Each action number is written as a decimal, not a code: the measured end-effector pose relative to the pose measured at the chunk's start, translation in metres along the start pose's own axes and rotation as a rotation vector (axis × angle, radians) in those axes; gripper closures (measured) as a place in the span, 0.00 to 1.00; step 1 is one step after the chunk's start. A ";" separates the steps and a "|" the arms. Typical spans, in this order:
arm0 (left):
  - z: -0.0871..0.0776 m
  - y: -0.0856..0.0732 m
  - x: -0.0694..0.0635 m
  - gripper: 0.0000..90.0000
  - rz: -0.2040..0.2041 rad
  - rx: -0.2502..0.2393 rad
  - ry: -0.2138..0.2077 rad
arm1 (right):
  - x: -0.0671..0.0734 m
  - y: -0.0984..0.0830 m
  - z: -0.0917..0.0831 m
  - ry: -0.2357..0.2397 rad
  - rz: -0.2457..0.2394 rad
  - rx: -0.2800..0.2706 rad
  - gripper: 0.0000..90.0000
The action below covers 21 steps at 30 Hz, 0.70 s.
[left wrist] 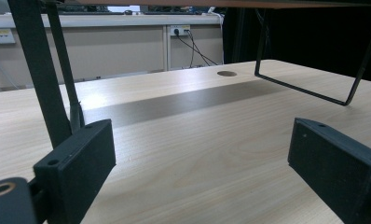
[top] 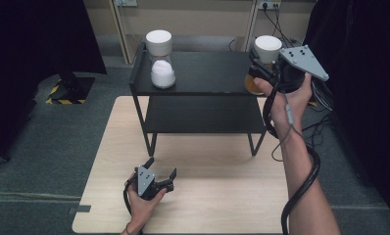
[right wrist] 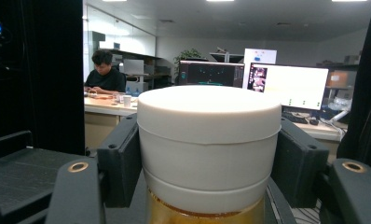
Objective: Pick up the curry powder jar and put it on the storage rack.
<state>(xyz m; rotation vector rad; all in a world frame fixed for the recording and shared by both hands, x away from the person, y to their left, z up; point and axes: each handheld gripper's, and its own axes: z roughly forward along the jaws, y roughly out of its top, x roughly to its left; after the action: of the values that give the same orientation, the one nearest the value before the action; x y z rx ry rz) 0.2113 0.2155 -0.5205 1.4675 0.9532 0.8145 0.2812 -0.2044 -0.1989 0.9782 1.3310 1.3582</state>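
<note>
Right gripper (top: 261,63): I hold it up at the right end of the black shelf (top: 203,73), my hand (top: 288,100) wrapped around its body, the grey three-cornered plate on top and the cable trailing down along my forearm.
Its jaws: clamped on the white lid (right wrist: 207,140) of a jar (top: 266,54), one black pad pressed against each side of the lid, as the right gripper view shows.
The jar: upright between those jaws, amber contents (right wrist: 207,214) just visible below the lid; it sits at the right edge of the shelf's top board, and I cannot tell whether its base touches the board.
Second jar (top: 161,61): a clear one with a white lid and white filling, standing on the top board near its left end, well apart from the jar in my grip.
Left gripper (top: 158,171): resting low on the wooden table (top: 217,196) in front of the shelf, held in my left hand (top: 141,203).
Its jaws: wide apart, nothing between them; the left gripper view looks past both pads over bare wood toward the shelf's thin black legs (left wrist: 314,93).
Shelf: two black boards on a metal frame, standing on the far half of the table.
Background: beyond the jar, an office with lit monitors (right wrist: 286,86) and a person seated at a desk (right wrist: 104,77).
</note>
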 end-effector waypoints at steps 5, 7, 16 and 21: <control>0.000 0.000 0.001 0.07 -0.004 -0.001 0.000 | 0.001 0.001 0.007 -0.010 0.005 -0.001 0.38; 0.000 0.000 0.000 0.07 -0.003 -0.001 0.002 | 0.002 0.002 0.011 -0.013 0.004 0.002 0.38; 0.000 -0.001 0.000 0.07 -0.003 -0.003 0.001 | 0.004 -0.003 0.024 -0.030 0.020 0.019 0.38; 0.000 0.000 0.000 0.07 -0.002 -0.001 0.001 | 0.003 -0.007 0.025 -0.026 0.020 0.006 0.38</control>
<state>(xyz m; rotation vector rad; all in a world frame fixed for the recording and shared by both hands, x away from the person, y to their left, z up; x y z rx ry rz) 0.2113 0.2159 -0.5206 1.4653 0.9553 0.8139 0.3052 -0.1968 -0.2041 1.0128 1.3091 1.3529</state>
